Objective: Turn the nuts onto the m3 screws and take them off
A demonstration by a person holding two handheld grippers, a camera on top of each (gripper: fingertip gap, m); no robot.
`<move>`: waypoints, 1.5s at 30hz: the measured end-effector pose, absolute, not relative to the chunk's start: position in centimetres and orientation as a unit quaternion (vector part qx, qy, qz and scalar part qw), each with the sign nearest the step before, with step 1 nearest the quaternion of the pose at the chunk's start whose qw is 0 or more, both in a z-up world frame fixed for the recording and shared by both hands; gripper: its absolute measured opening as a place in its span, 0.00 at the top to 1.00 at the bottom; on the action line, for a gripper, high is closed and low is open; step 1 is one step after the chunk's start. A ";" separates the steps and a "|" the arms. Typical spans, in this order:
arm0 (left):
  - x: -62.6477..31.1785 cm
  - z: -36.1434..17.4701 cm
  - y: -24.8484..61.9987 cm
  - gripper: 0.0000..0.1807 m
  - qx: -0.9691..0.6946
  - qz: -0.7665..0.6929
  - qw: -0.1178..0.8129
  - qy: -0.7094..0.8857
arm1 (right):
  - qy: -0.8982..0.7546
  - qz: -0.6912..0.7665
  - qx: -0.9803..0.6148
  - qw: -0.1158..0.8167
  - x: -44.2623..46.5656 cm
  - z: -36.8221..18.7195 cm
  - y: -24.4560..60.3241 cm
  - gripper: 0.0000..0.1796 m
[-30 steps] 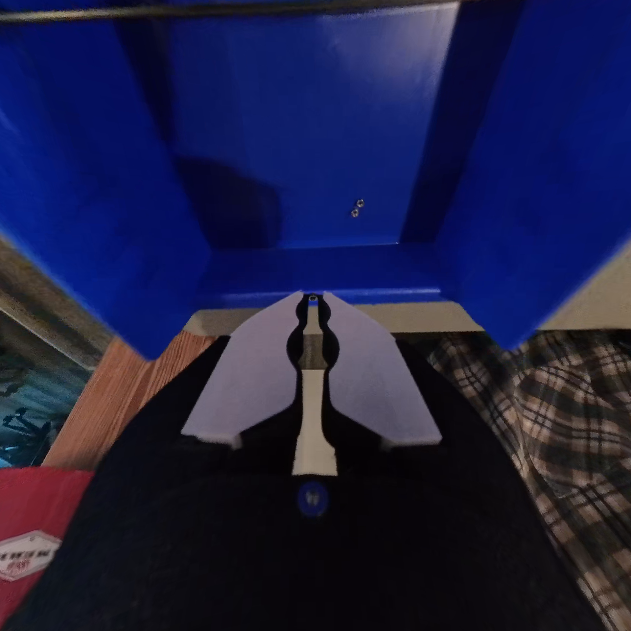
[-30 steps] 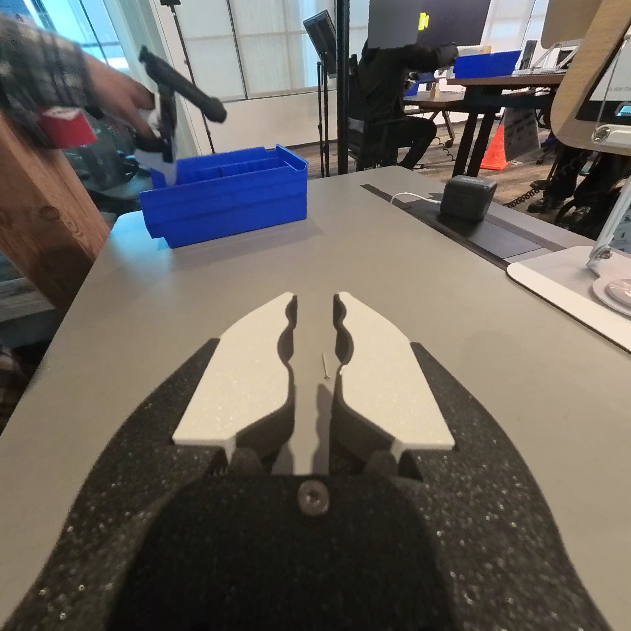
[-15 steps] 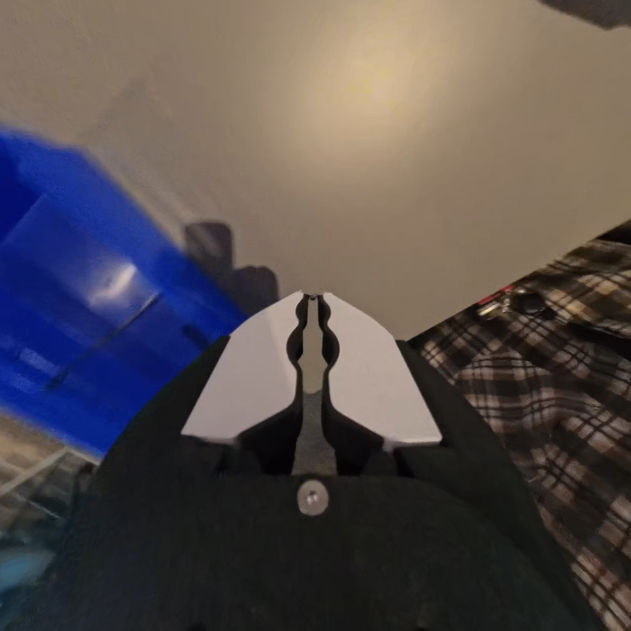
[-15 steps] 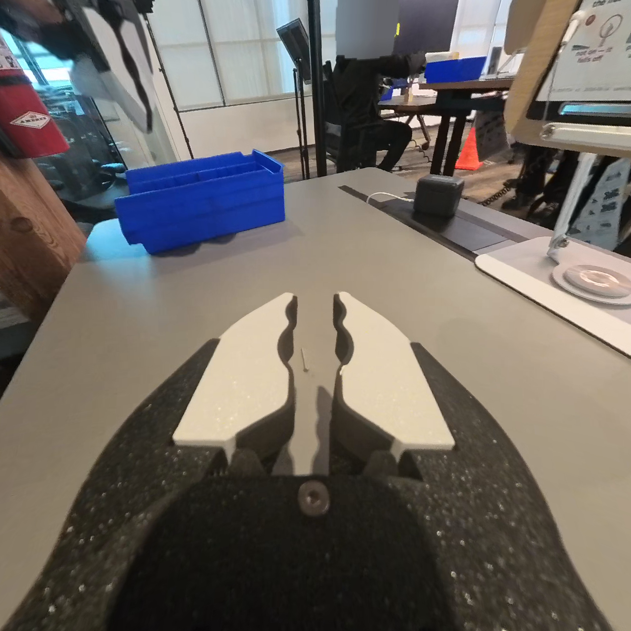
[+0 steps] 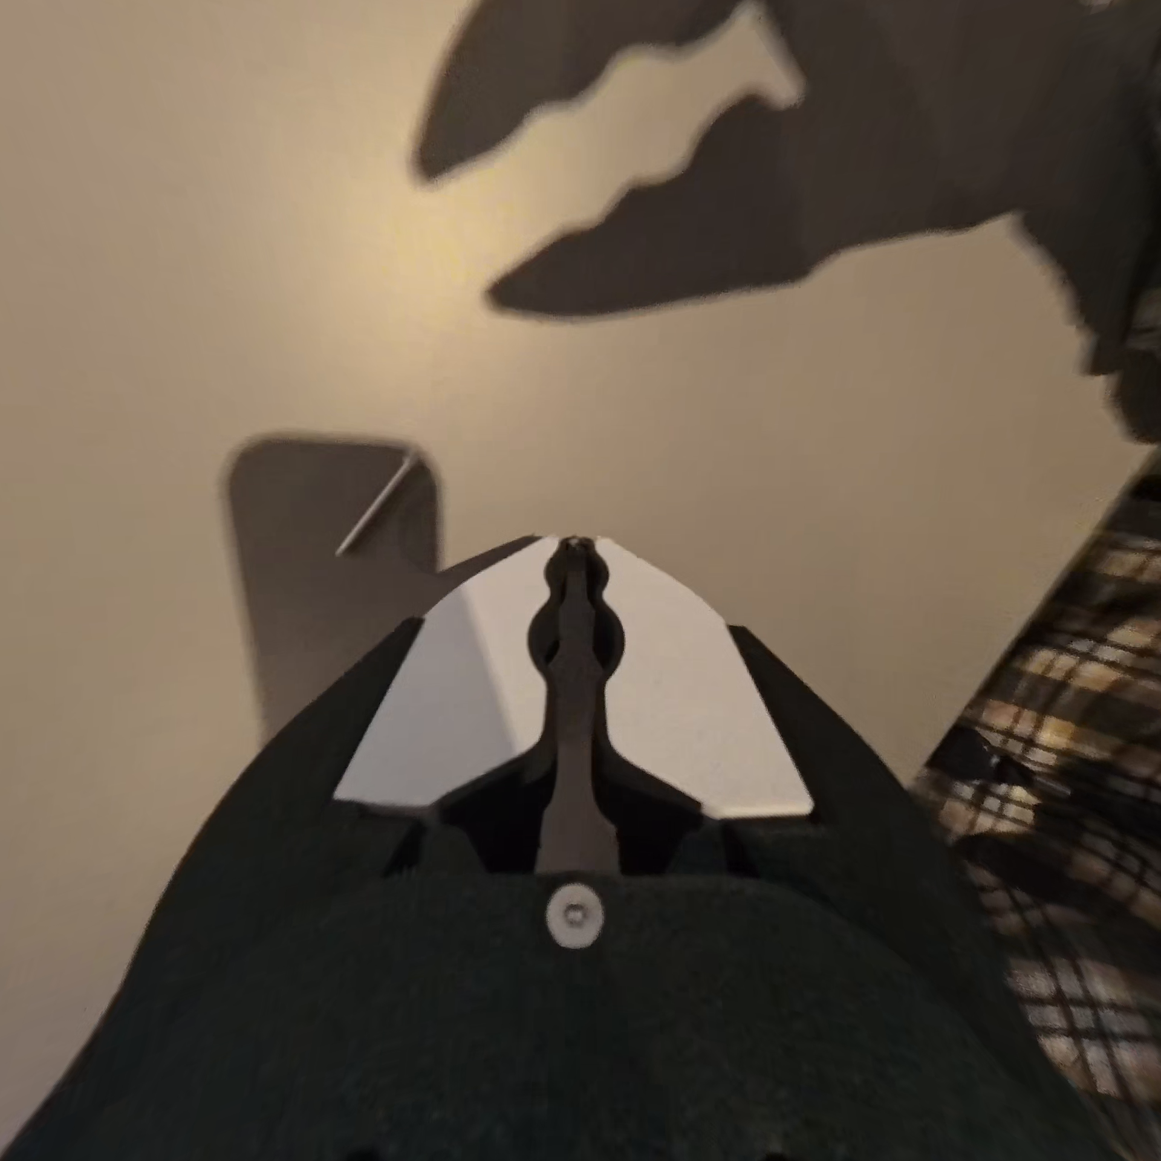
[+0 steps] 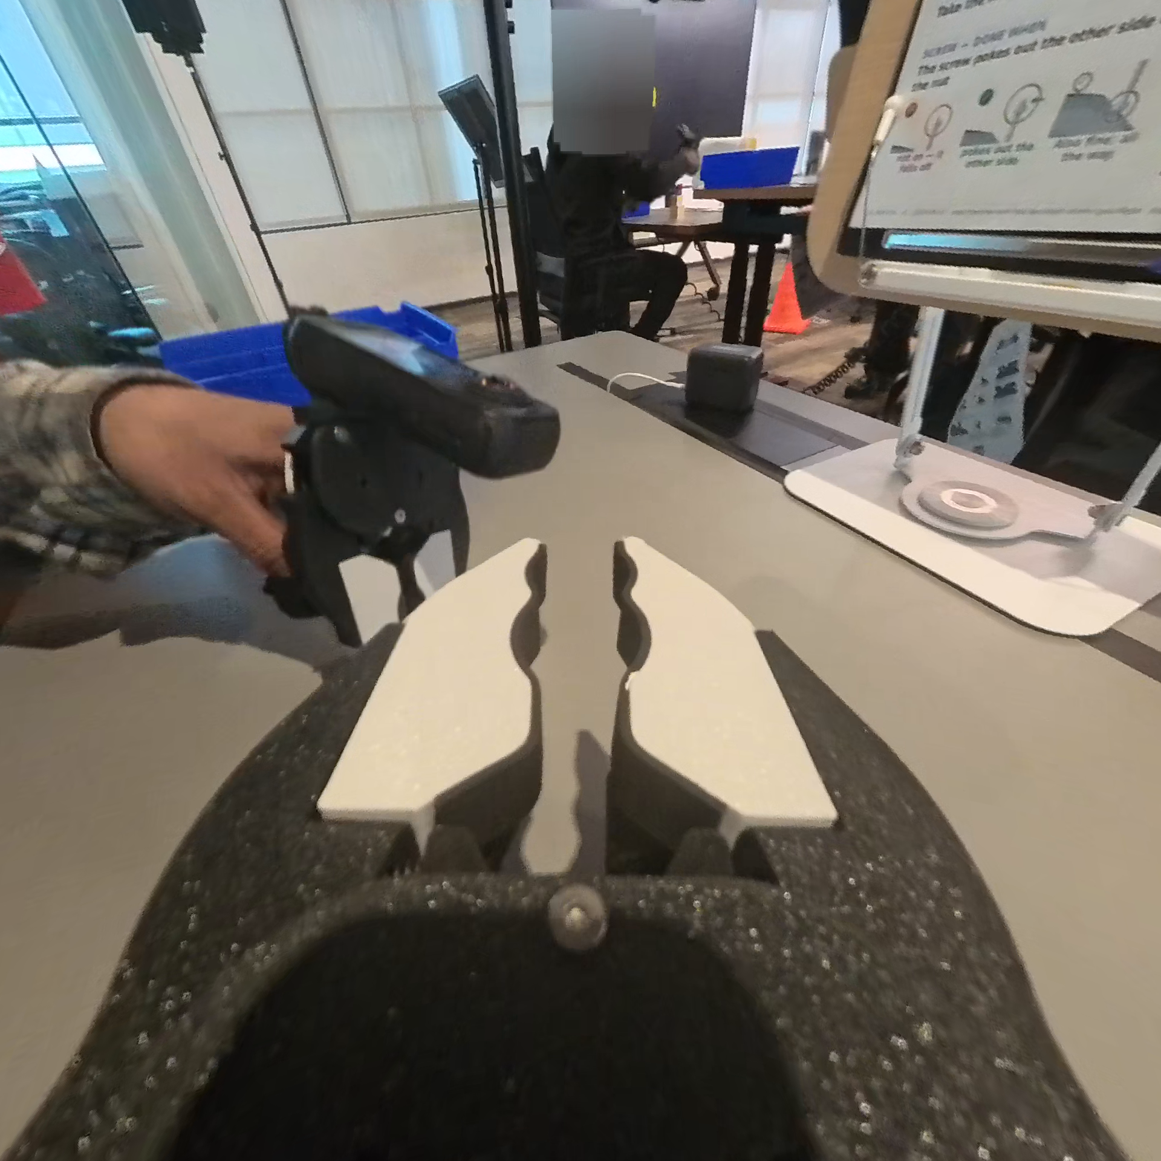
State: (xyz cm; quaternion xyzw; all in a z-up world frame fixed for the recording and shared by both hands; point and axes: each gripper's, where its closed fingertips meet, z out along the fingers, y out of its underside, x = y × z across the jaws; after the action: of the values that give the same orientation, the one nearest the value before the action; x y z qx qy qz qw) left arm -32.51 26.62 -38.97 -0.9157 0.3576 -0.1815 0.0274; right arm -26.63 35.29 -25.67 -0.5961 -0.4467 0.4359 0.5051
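Observation:
My left gripper (image 5: 574, 548) is shut on a tiny nut (image 5: 573, 544) pinched at its fingertips and points down at the grey table (image 5: 188, 251). A thin m3 screw (image 5: 377, 506) lies on the table just left of and beyond those tips, in the gripper's shadow. My right gripper (image 6: 578, 553) is open and empty above the table. It also shows in the left wrist view (image 5: 465, 235), open, beyond the screw. In the right wrist view a hand holds the left gripper's black body (image 6: 377, 477) just left of my right fingers. The screw is hidden there.
A blue bin (image 6: 239, 370) stands at the table's far left behind the hand. A black cube (image 6: 722, 377) with a white cable sits far middle. A white stand base (image 6: 967, 521) and a board with a sheet (image 6: 1005, 125) are at right. A plaid sleeve (image 5: 1036, 754) is along the table edge. Spacing between my two grippers at the tips: around 15 cm.
My left gripper came out of the blue bin with the nut and swung down over the table beside the screw. My right gripper moved on, and the screw no longer shows between its fingers.

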 end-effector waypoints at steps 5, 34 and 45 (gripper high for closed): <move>-30.7 -39.0 27.4 0.97 -0.906 -0.211 0.051 0.363 | -0.433 0.432 -0.609 0.505 -26.0 -26.2 36.2 0.89; -36.9 -31.6 30.8 0.86 -0.854 -0.327 0.279 0.293 | -0.476 0.430 -0.612 0.462 -27.7 -27.8 34.8 0.88; -42.5 -28.2 31.8 0.82 -0.722 -0.398 0.514 0.238 | -0.627 0.310 -0.640 0.320 -32.4 -35.0 32.2 0.89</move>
State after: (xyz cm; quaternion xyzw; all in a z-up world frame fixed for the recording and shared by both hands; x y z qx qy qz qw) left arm -42.53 31.76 -28.19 -0.7218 0.2383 -0.3979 0.5138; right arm -32.38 32.18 -34.96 -0.6395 -0.6267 0.3100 0.3196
